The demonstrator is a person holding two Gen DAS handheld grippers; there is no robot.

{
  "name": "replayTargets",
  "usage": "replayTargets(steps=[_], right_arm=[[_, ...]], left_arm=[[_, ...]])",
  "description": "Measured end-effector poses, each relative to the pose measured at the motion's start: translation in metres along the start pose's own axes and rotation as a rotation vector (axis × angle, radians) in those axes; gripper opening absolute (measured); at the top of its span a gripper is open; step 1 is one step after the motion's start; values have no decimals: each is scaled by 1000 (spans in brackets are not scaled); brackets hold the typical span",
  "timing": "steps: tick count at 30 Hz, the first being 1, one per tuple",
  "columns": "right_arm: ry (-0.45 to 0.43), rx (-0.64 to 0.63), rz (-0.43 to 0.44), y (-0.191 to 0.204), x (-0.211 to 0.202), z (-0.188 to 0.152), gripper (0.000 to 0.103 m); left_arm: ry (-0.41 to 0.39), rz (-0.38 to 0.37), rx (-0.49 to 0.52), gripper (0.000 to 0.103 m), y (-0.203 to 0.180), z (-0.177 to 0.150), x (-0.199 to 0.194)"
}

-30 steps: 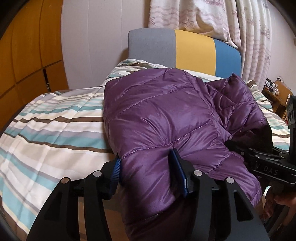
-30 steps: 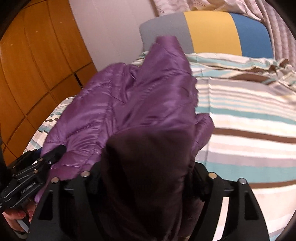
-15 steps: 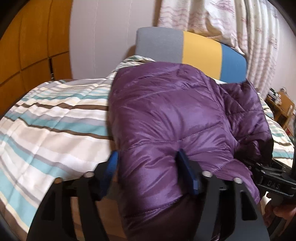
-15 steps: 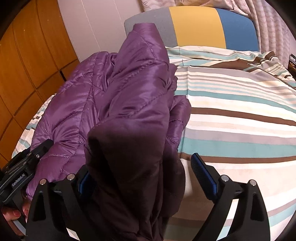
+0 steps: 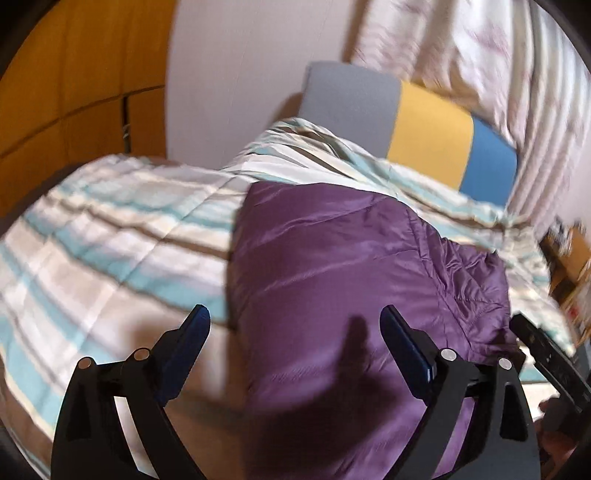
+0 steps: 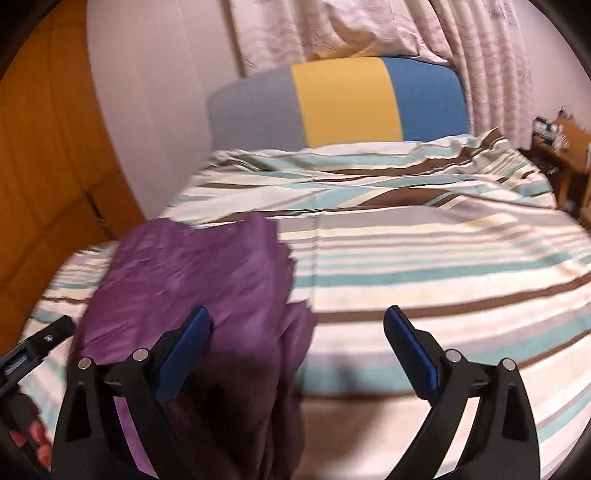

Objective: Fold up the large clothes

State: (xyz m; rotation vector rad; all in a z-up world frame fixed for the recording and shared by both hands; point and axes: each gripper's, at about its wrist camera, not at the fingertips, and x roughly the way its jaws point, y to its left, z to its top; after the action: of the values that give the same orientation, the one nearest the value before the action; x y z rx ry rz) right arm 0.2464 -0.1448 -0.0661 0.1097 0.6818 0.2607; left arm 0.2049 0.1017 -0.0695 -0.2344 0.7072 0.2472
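both tongs just opened, purple jacket dropped onto bed

Purple quilted puffer jacket (shiny, folded over) flat on striped bedspread

My right gripper fills the bottom of the view, and its blue-padded jaws, which have just been opening, stand wide apart with nothing pressed between them. A purple quilted jacket lies folded on the striped bedspread, with its near edge behind my left-hand jaw. Beyond the bed stands a headboard in grey, yellow and blue panels, with pale curtains above. At the lower left edge, blurred, my left gripper shows, with fingers below it.
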Motion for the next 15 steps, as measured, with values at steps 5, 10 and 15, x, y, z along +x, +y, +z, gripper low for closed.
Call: replayTargets(steps=[5,10,15], right_arm=[[86,-60,-74,3,34,-5,97],[132,-34,-58,-11,68,-40,100],[133,-82,-67,-9,80,-47,100]], left_arm=[[65,77,103,93,-21,4,46],[54,51,76,98,-11,-16,67],[41,52,79,99,-9,-21,75]])
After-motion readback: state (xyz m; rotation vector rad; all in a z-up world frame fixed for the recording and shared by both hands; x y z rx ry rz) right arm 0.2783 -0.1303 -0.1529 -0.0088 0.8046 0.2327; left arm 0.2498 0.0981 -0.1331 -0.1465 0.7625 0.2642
